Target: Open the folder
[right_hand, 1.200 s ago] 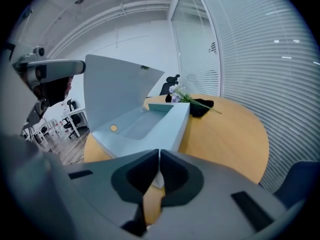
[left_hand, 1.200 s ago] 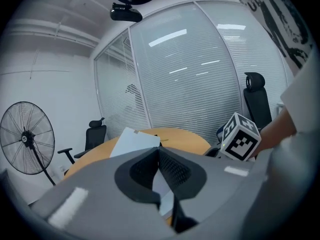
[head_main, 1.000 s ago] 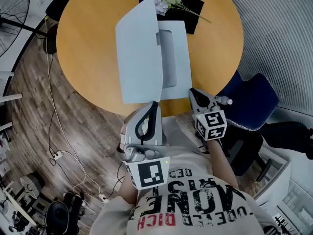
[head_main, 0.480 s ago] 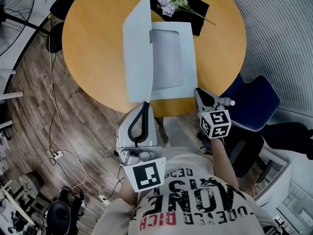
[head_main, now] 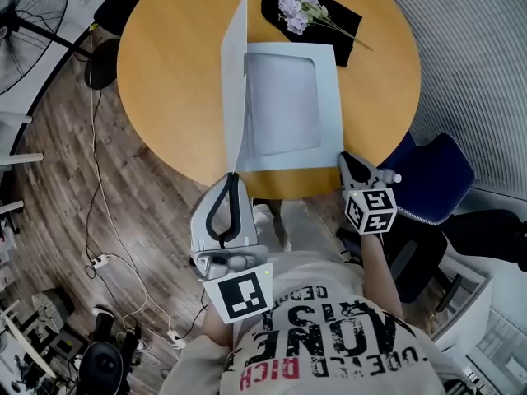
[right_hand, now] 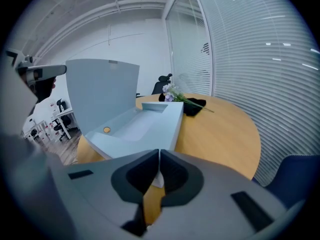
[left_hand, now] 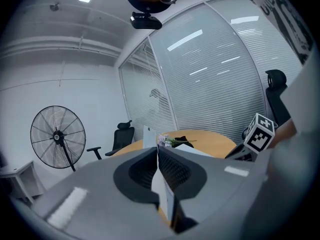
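Observation:
A pale blue folder lies on the round wooden table (head_main: 165, 72). Its back sheet (head_main: 288, 109) is flat, and its front cover (head_main: 235, 81) stands almost upright along the left spine. My left gripper (head_main: 233, 176) is shut on the cover's near edge; in the left gripper view the thin sheet (left_hand: 163, 186) runs between the shut jaws of the left gripper (left_hand: 158, 151). My right gripper (head_main: 349, 161) is shut on the near right corner of the back sheet. In the right gripper view, the right gripper (right_hand: 159, 156) pinches that corner (right_hand: 156, 180), with the raised cover (right_hand: 100, 96) at the left.
Purple flowers (head_main: 298, 6) lie on a black cloth (head_main: 333, 16) at the table's far side, just beyond the folder. A blue chair (head_main: 432, 171) stands at the right. A floor fan (head_main: 20, 11) and cables (head_main: 95, 220) are at the left.
The cover has swung up from leaning over the back sheet to standing nearly on edge. My left gripper moved left with it. The right gripper stayed on its corner.

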The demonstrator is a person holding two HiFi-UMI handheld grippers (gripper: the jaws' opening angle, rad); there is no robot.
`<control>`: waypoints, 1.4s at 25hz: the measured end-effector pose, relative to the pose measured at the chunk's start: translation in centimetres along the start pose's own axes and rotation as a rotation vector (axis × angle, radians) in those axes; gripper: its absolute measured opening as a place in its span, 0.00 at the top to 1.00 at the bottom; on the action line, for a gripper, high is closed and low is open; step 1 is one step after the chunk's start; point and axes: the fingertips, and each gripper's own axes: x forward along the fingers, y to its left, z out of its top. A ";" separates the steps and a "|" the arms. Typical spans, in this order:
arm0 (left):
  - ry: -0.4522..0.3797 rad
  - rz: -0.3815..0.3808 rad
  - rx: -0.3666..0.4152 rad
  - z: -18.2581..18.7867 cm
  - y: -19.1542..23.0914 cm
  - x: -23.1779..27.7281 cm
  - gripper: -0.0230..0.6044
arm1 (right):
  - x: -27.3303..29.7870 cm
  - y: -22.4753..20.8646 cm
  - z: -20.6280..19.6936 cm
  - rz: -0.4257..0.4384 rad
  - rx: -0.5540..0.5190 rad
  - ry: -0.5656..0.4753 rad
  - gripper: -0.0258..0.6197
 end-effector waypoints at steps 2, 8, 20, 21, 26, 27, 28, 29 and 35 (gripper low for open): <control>0.000 0.020 -0.015 -0.2 0.9 -0.3 0.94 | 0.0 0.0 0.0 -0.009 0.007 -0.002 0.94; 0.036 0.088 -0.052 -1.9 3.9 -0.8 0.94 | 0.1 -0.2 0.0 -0.035 0.037 -0.008 0.94; 0.047 0.248 -0.214 -5.1 9.4 -1.8 0.92 | 0.1 -0.2 -0.1 -0.068 0.062 -0.006 0.94; 0.057 0.258 -0.224 -5.5 9.8 -1.9 0.92 | 0.0 -0.2 -0.1 -0.068 0.062 -0.006 0.94; 0.097 0.285 -0.283 -7.2 11.1 -2.1 0.92 | 0.1 -0.1 -0.1 -0.070 0.063 -0.001 0.94; 0.106 0.287 -0.297 -7.6 11.3 -2.1 0.91 | 0.2 -0.1 -0.1 -0.069 0.063 -0.001 0.94; 0.114 0.289 -0.314 -7.9 11.5 -2.1 0.91 | 0.2 -0.1 -0.1 -0.068 0.062 -0.002 0.94; 0.120 0.294 -0.331 -8.3 11.8 -2.1 0.91 | 0.2 0.0 0.0 -0.068 0.061 -0.002 0.94; 0.147 0.329 -0.421 -10.1 12.9 -1.8 0.91 | 0.4 -0.1 -0.2 -0.064 0.060 -0.001 0.94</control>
